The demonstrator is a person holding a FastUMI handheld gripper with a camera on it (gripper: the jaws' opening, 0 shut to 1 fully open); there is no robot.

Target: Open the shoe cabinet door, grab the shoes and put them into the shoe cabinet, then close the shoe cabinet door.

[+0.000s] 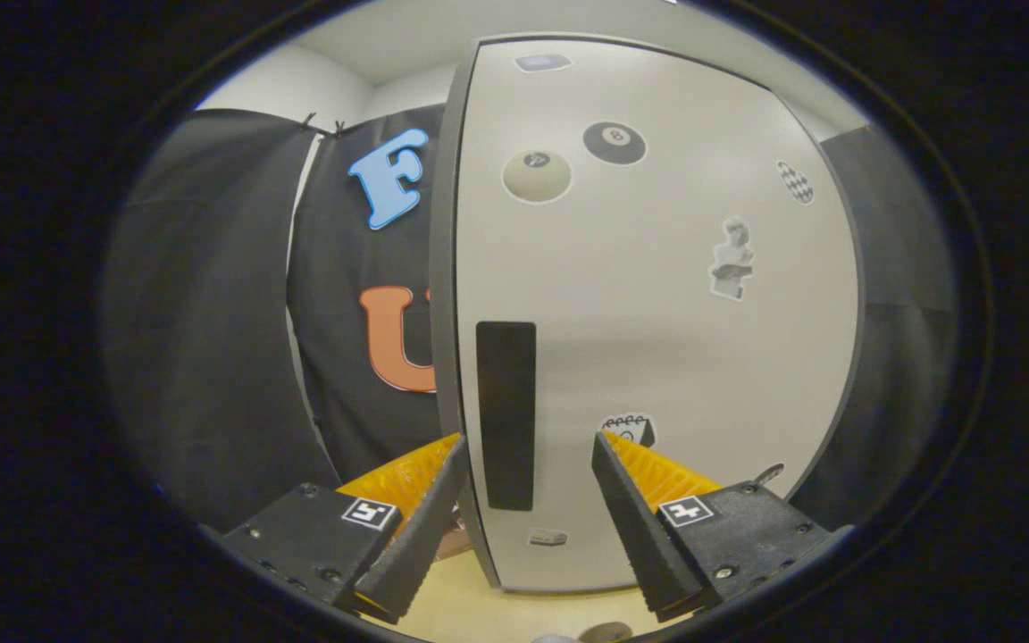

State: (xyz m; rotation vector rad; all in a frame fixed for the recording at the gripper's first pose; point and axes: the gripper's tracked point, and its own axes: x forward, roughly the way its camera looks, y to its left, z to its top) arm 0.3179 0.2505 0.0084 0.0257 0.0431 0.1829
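Note:
The shoe cabinet door (657,339) stands just ahead of me, a pale grey panel with several stickers and a tall black handle strip (506,415) near its left edge. My gripper (528,438) is open. Its two fingers straddle the door's left edge (443,268): the left fingertip (443,455) lies outside that edge, the right fingertip (613,455) in front of the door face. The handle strip lies between the fingers. I cannot tell whether either finger touches the door. The cabinet's inside is hidden behind the door.
The black booth cloth (211,339) hangs to the left of the door and beyond it, and another dark panel (899,357) stands to the right. A pale floor (479,607) shows below the door between the fingers.

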